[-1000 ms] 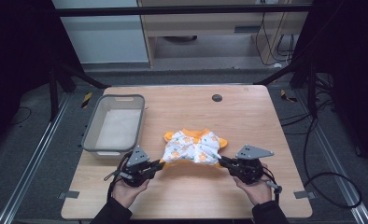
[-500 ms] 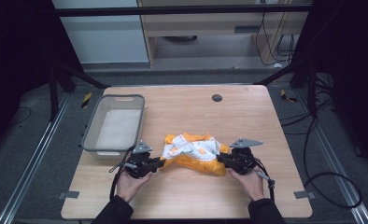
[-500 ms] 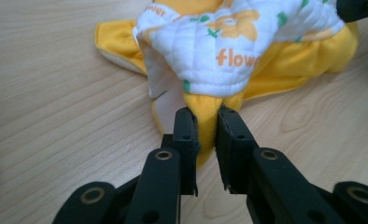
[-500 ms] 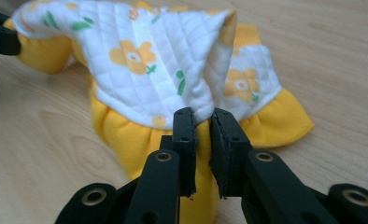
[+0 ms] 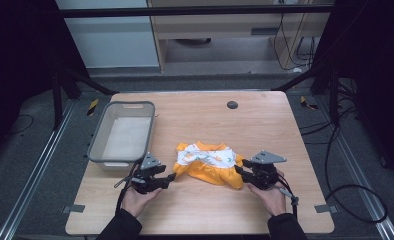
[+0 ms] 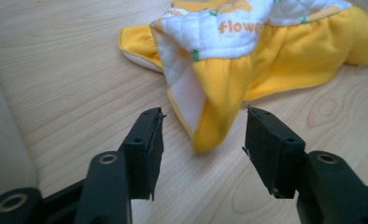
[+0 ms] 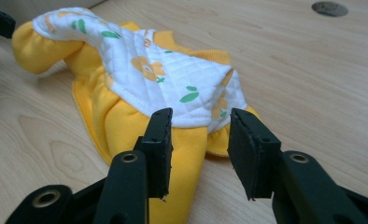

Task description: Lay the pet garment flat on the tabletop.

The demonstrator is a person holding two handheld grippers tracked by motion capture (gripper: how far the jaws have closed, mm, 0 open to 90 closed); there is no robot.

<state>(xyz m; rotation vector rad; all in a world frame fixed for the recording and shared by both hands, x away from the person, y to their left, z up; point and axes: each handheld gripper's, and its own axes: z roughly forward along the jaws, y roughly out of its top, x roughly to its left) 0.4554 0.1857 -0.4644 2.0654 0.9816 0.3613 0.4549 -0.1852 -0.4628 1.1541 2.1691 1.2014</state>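
- The grey basket [image 5: 97,145] stands on the bench [image 5: 265,120] at its left side; from the high view nothing shows inside but its pale floor.
- The yellow and white baby garment [image 5: 207,162] lies on the bench just right of the basket, apart from it, between the two grippers.
- The left gripper [image 5: 171,176] has just been opening its jaws; they stand wide, either side of a yellow corner of the garment without pressing it.
- The right gripper [image 5: 238,172] has likewise just been opening; its jaws stand apart over the other end, a yellow fold between them, not pinched.
- The left gripper [image 6: 201,133] view shows orange lettering on the white quilting.
- The right gripper [image 7: 198,130] view shows orange flowers and green leaves, and a dark round hole [image 7: 329,8] in the bench.
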